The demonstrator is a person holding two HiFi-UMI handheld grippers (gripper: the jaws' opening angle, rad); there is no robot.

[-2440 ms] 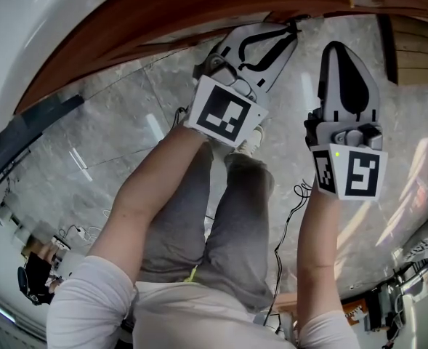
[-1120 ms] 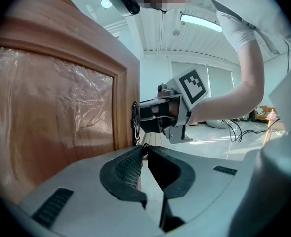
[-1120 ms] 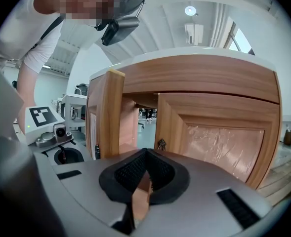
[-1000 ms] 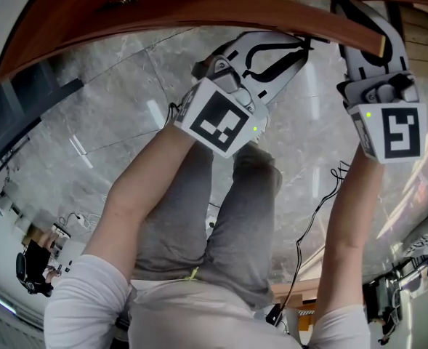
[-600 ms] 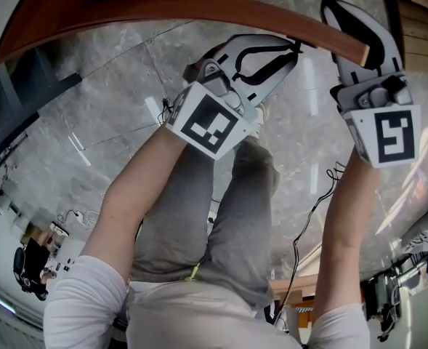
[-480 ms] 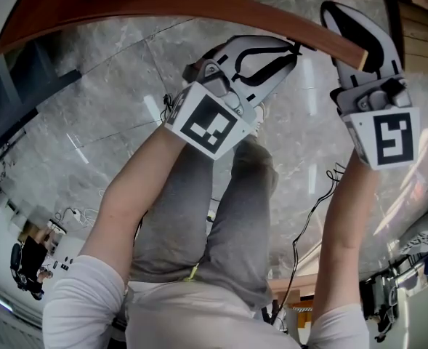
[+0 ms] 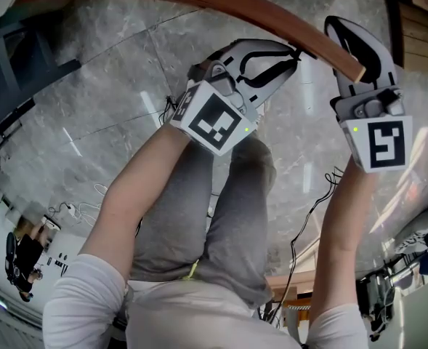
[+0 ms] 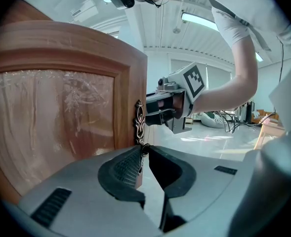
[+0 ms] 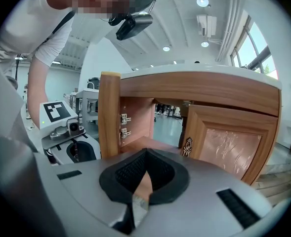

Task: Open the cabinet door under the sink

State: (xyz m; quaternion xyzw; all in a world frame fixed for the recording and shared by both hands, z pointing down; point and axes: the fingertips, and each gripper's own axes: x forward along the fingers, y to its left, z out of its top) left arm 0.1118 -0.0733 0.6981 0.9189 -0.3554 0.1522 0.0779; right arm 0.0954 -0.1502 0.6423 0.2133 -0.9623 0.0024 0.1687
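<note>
The wooden cabinet door stands swung out, its top edge arcing over the head view. In the left gripper view the door fills the left side, with an ornate handle plate on its free edge. My left gripper pinches the small ring pull under that plate; its jaws are opening, with the ring still between the tips. My right gripper is shut on nothing beside the door's free end. Behind it the cabinet's inside and hinges show.
The neighbouring cabinet door stays closed, with its own handle. A white counter edge runs above. Below lie a grey marble floor, the person's legs and loose cables.
The door has swung further out with my left gripper on its pull. My right gripper rose from lower down to beside the door's free end and moved along with it.
</note>
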